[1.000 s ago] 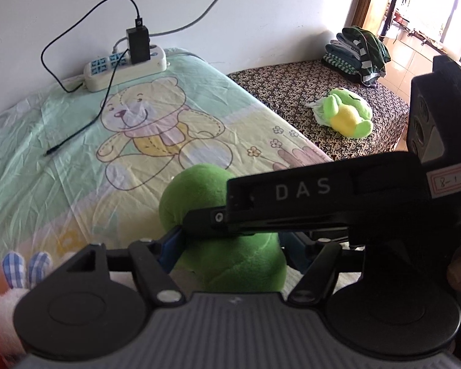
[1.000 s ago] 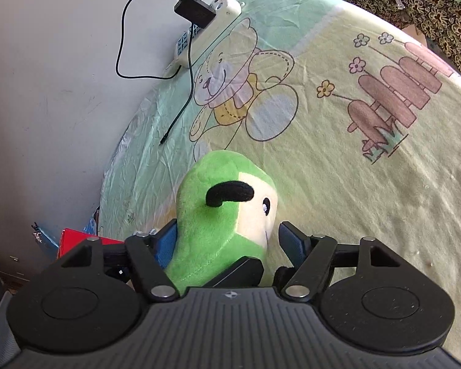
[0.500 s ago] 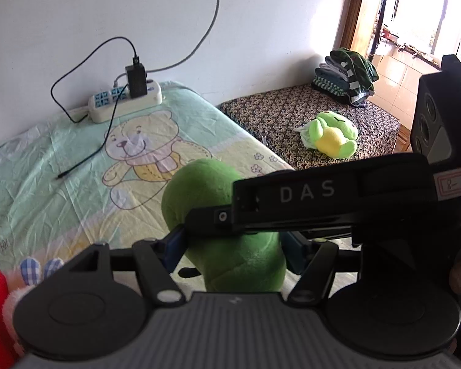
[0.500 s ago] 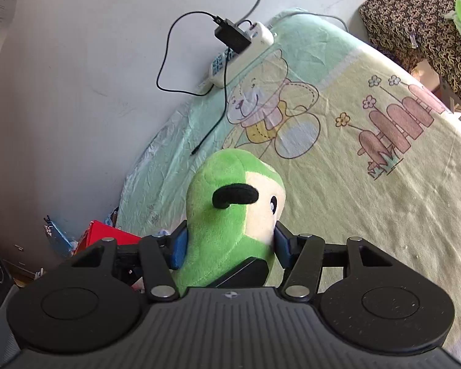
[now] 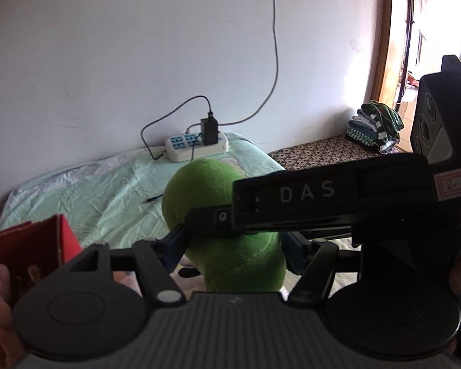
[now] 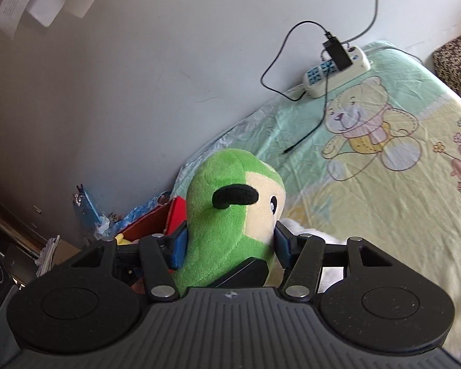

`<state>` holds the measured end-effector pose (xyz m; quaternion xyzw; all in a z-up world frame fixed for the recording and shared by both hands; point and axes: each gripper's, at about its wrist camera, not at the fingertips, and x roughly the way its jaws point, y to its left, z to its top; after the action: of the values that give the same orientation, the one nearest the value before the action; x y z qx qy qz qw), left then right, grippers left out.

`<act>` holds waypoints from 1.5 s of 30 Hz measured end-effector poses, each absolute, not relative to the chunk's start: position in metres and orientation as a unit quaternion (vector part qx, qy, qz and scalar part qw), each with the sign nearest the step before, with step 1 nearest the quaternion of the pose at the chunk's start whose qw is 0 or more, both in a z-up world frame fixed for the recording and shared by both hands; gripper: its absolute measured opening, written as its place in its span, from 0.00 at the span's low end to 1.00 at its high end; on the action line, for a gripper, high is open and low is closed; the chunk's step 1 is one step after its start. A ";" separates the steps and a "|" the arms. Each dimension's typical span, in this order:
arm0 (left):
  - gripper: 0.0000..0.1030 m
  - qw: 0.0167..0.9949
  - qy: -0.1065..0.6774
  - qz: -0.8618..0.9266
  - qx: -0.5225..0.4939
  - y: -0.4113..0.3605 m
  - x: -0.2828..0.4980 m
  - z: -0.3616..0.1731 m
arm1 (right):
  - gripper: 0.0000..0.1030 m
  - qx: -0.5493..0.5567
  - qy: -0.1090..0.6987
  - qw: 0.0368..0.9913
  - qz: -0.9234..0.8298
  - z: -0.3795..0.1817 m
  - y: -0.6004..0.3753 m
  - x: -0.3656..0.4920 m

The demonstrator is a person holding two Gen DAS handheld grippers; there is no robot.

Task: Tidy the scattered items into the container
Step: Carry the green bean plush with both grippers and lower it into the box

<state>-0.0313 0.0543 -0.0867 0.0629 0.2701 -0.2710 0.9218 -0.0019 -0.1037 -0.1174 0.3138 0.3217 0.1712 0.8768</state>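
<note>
Green plush toy (image 6: 227,215) upright, pinched both sides; red box (image 5: 24,246) beside.

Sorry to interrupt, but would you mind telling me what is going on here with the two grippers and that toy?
A person is tidying soft toys off a bed using two handheld grippers. Both the left gripper and the right gripper are closed on the same green plush toy, which is held up above the bear-print bedsheet. The red box with other toys inside sits just to the left, so the plush is probably headed there. A power strip lies by the wall.
</note>
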 end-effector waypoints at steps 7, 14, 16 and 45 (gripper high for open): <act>0.66 0.945 0.253 -0.205 0.046 0.141 -0.036 -0.068 | 0.57 0.273 0.318 0.875 0.241 -0.086 -0.015 0.020; 0.64 0.938 0.295 -0.180 0.012 0.211 -0.013 -0.086 | 0.58 0.229 0.352 0.871 0.256 -0.094 0.064 0.049; 0.64 0.933 0.310 -0.183 0.001 0.225 -0.005 -0.093 | 0.58 0.218 0.368 0.869 0.248 -0.101 0.080 0.054; 0.57 0.875 0.413 -0.247 -0.058 0.287 0.037 -0.153 | 0.58 0.004 0.444 0.881 0.162 -0.139 0.168 0.073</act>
<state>0.0372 0.2874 -0.1527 -0.0582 0.4130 -0.2469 0.8747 0.0726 0.1683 -0.1387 0.0043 0.4440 0.1621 0.8813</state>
